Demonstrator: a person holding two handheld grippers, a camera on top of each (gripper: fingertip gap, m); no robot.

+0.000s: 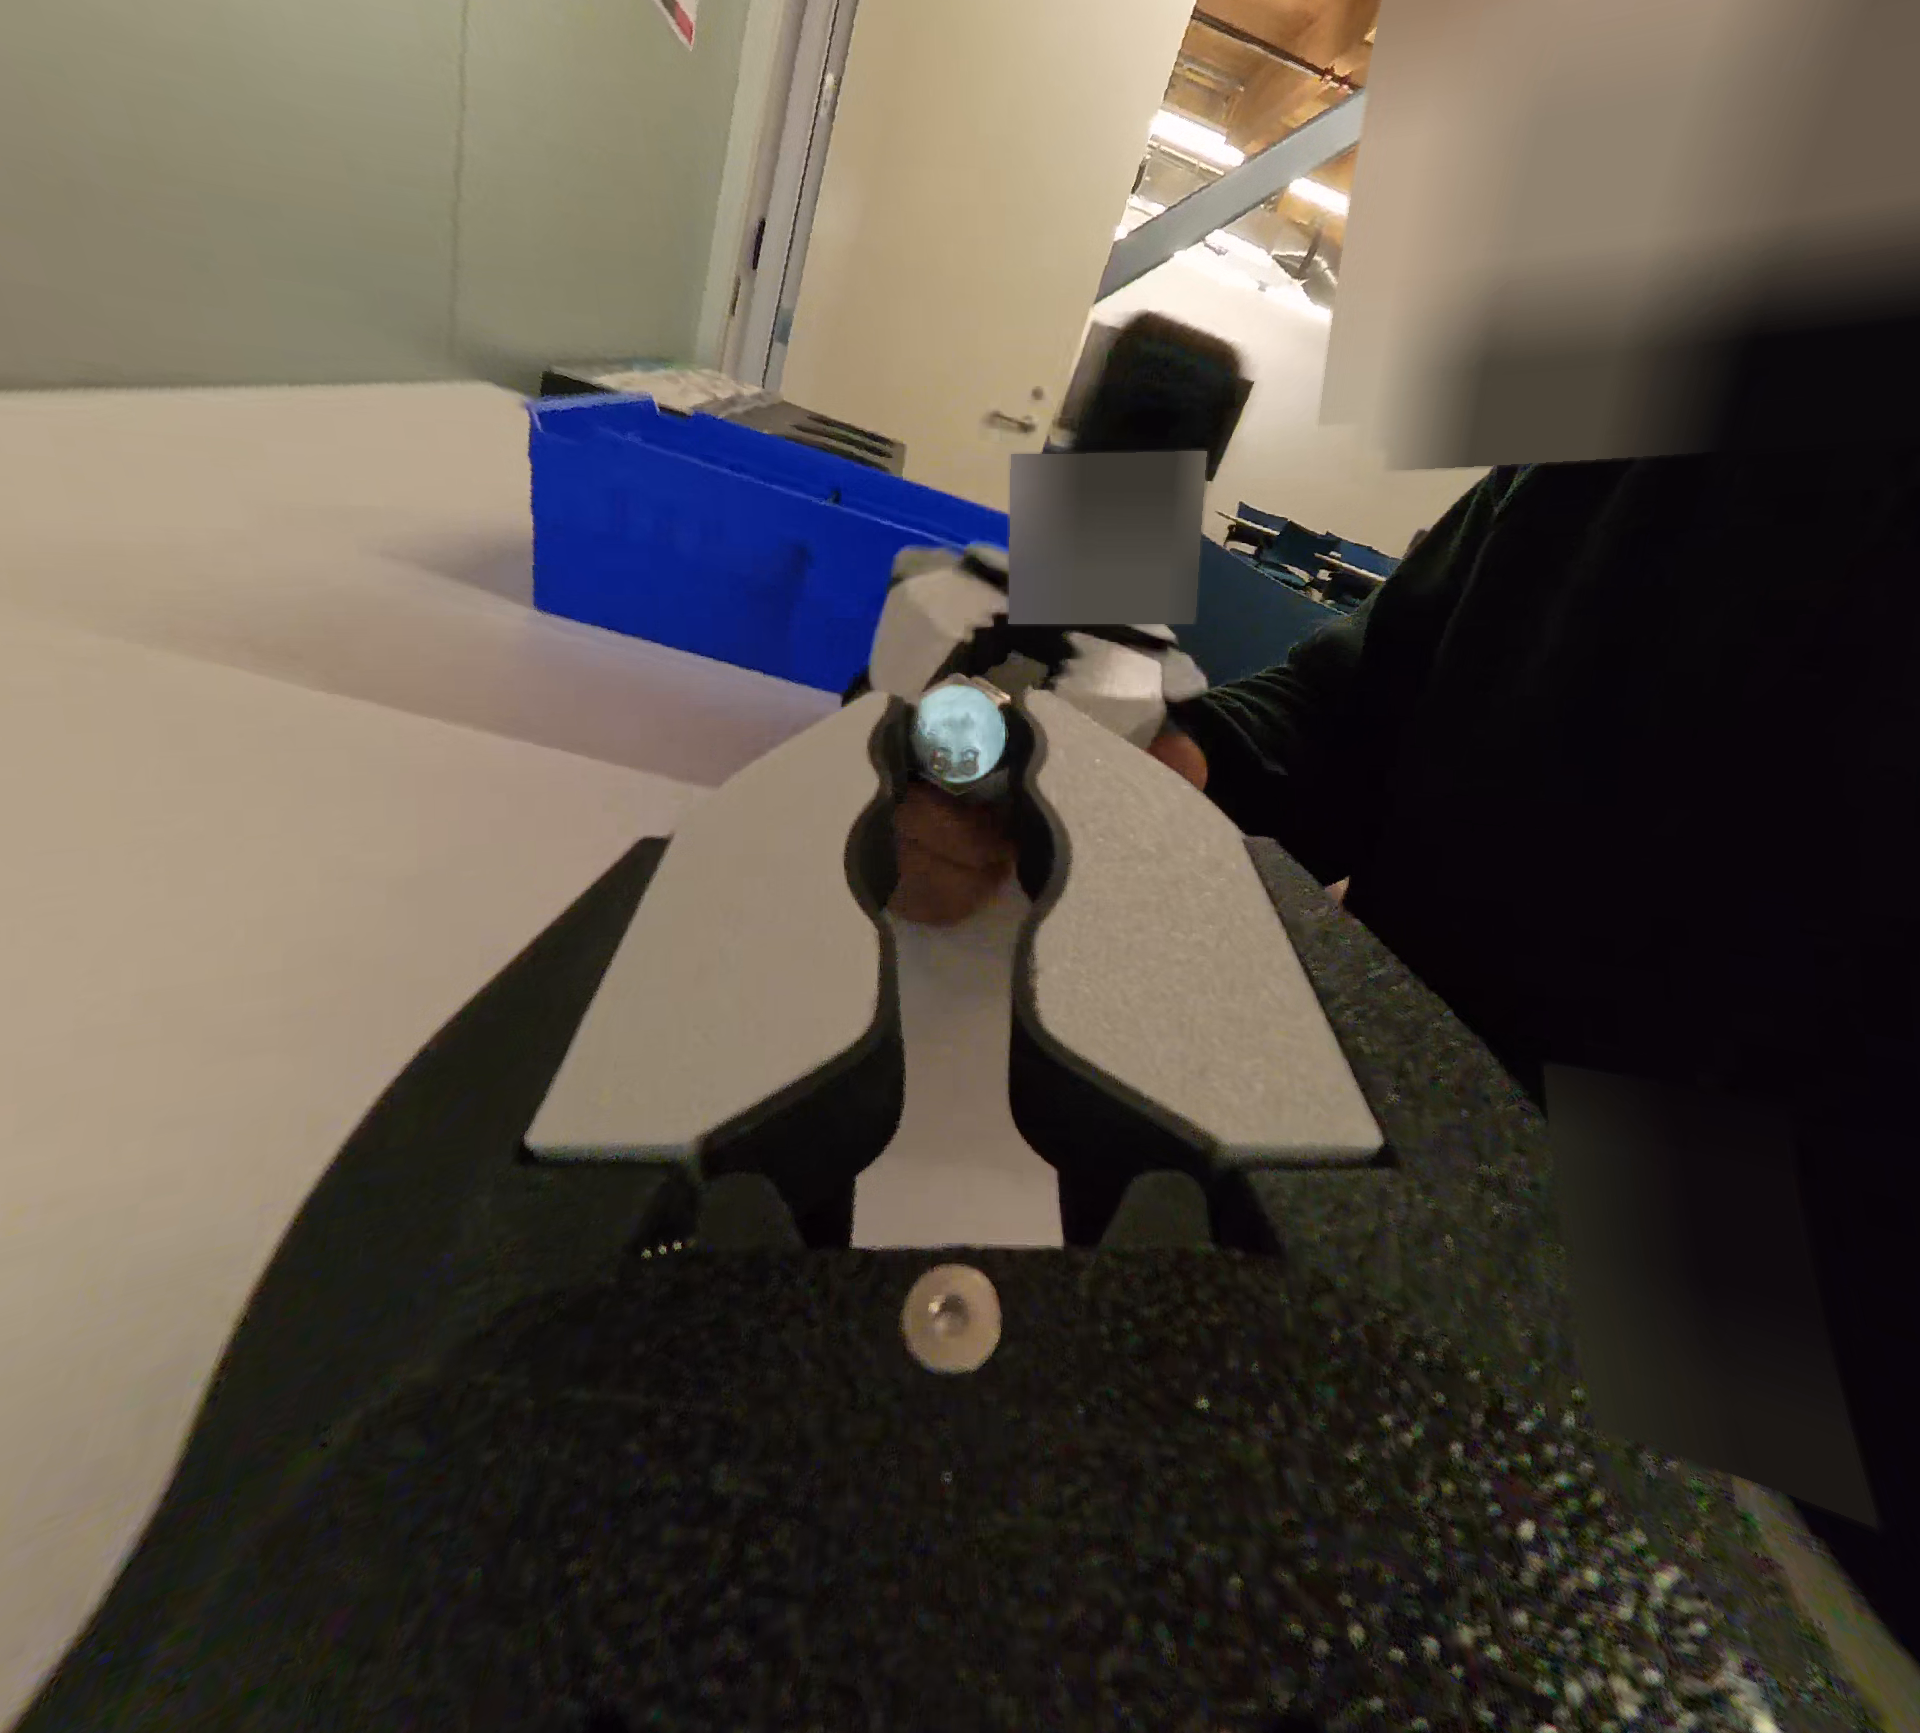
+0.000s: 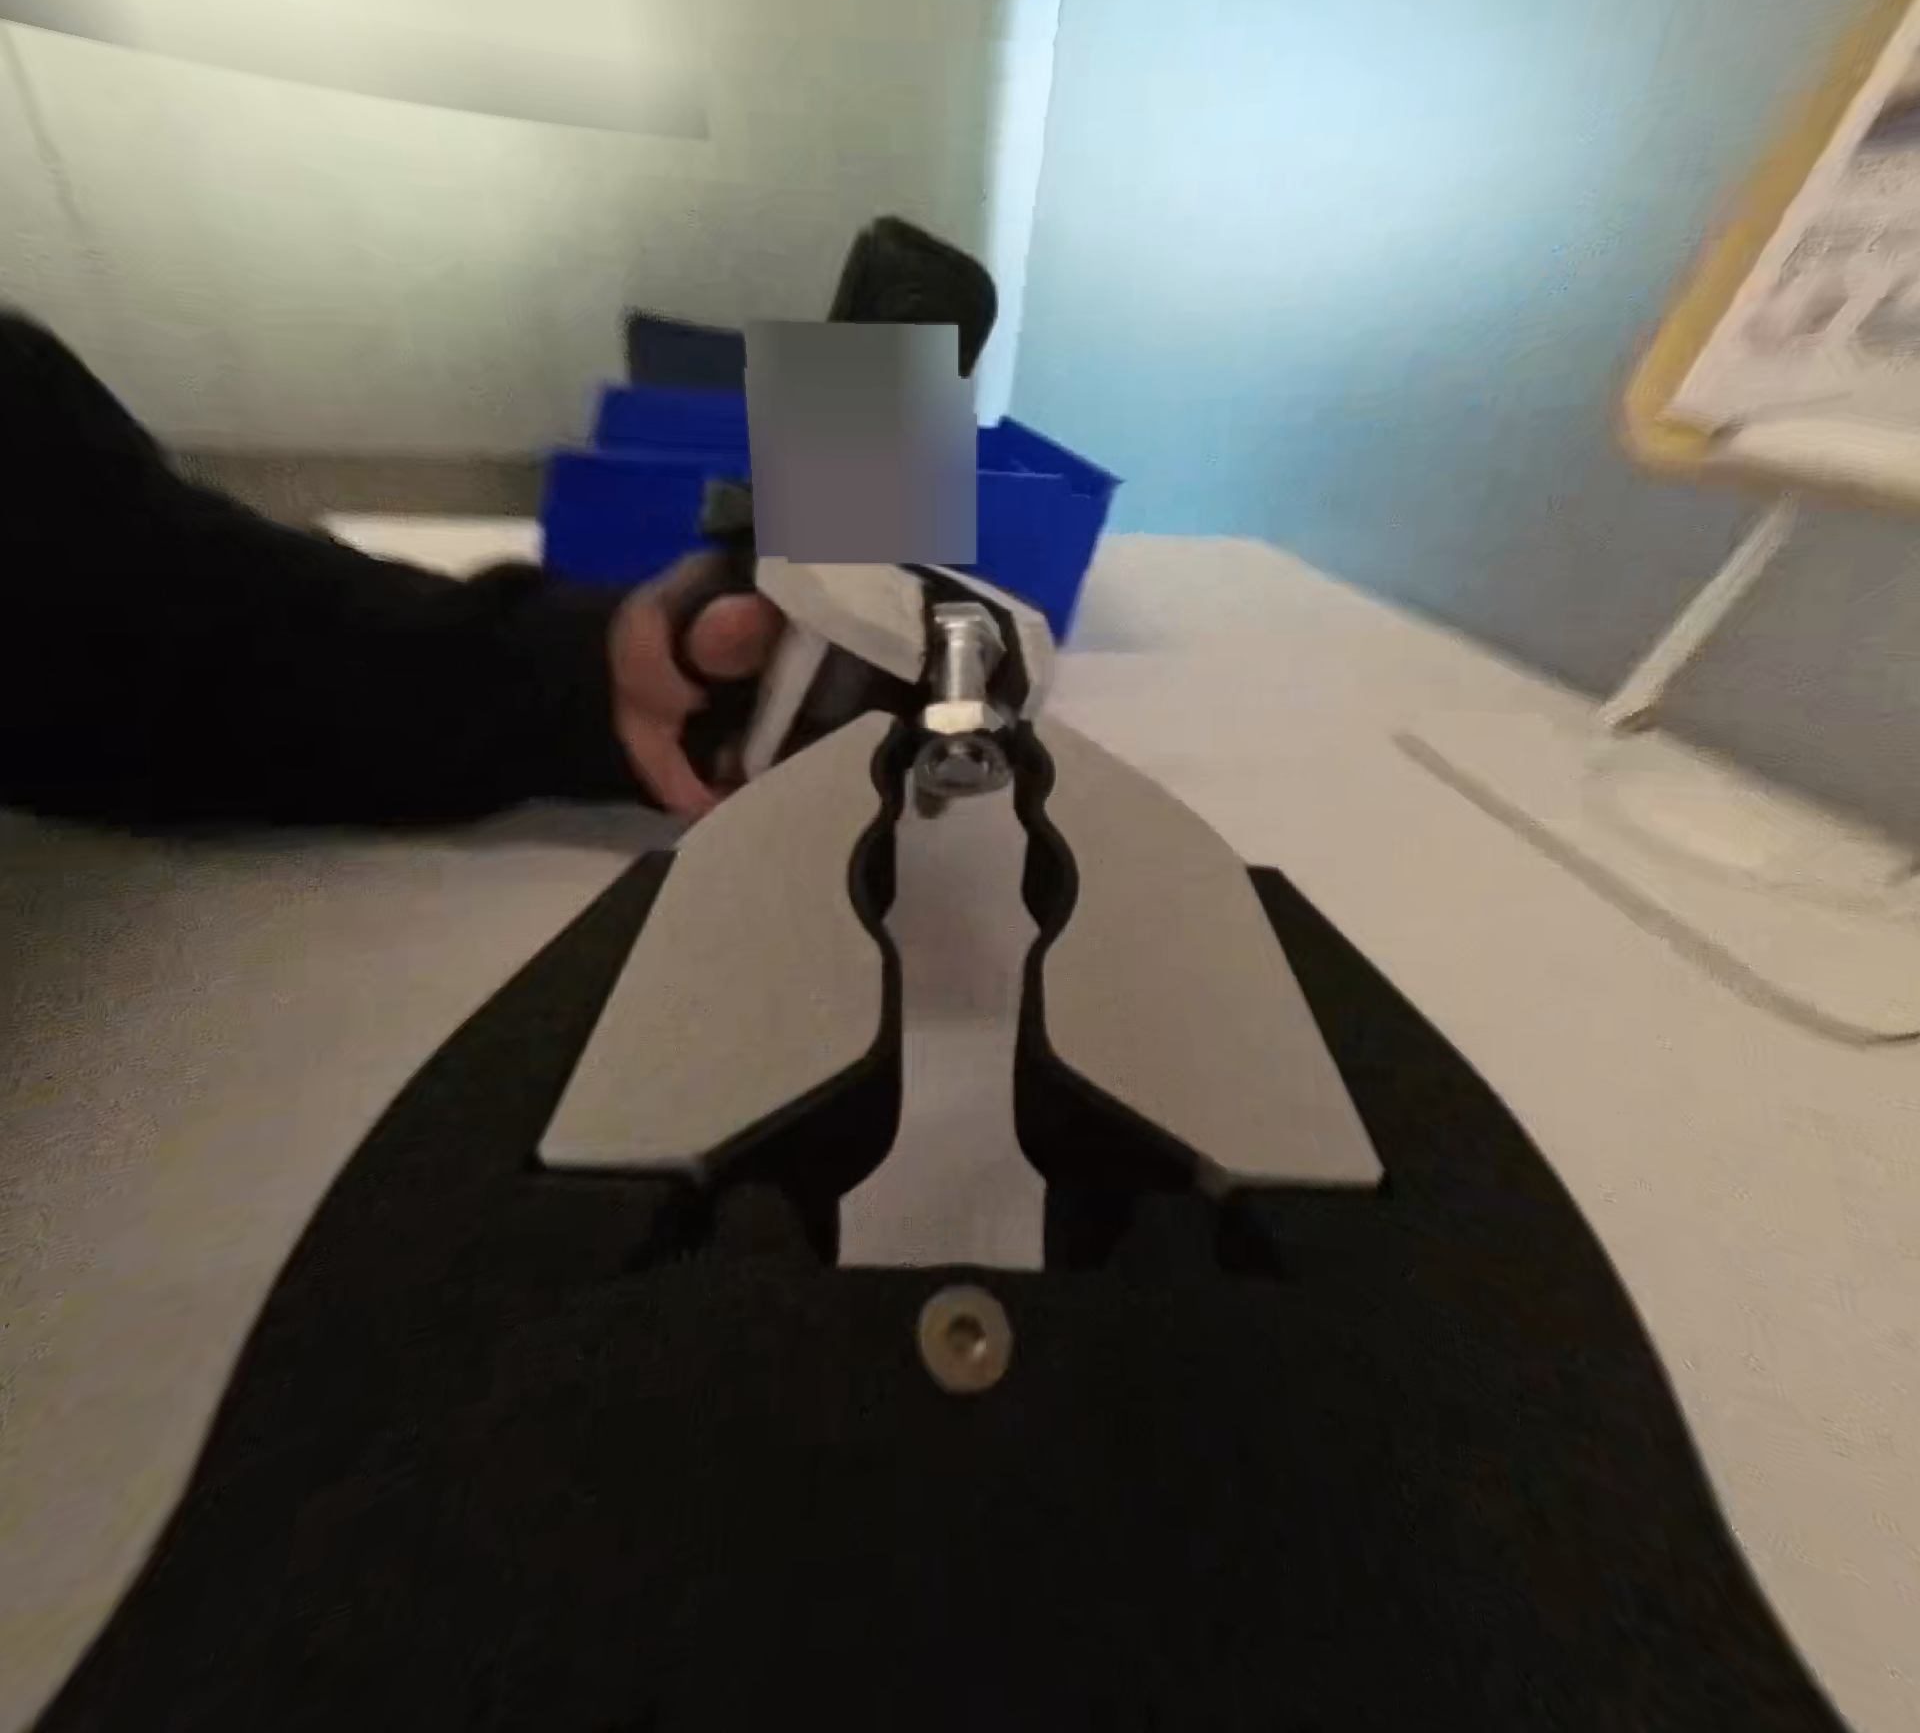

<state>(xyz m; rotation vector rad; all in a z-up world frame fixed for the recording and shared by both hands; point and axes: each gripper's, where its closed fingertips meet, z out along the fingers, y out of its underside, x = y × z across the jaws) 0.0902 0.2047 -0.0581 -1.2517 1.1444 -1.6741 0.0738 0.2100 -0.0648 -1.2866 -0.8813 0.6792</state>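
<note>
A white table is seen at the far left of the left wrist view, with a blue bin standing on it farther back. At centre, the left gripper is closed on the head end of a silver bolt, the round bright head facing the camera and seated in the notch between the grey fingers. Just beyond, the right gripper is met tip to tip, and a black sleeve is seen at right. In the right wrist view, the sleeve and a hand on the left gripper's handle are noted at left, with the bin behind. At centre, the right gripper is closed on a hex nut at the bolt's near end; the shank runs away to the head, which is clamped in the left gripper. A tilted board on a white stand is seen at far right.
</note>
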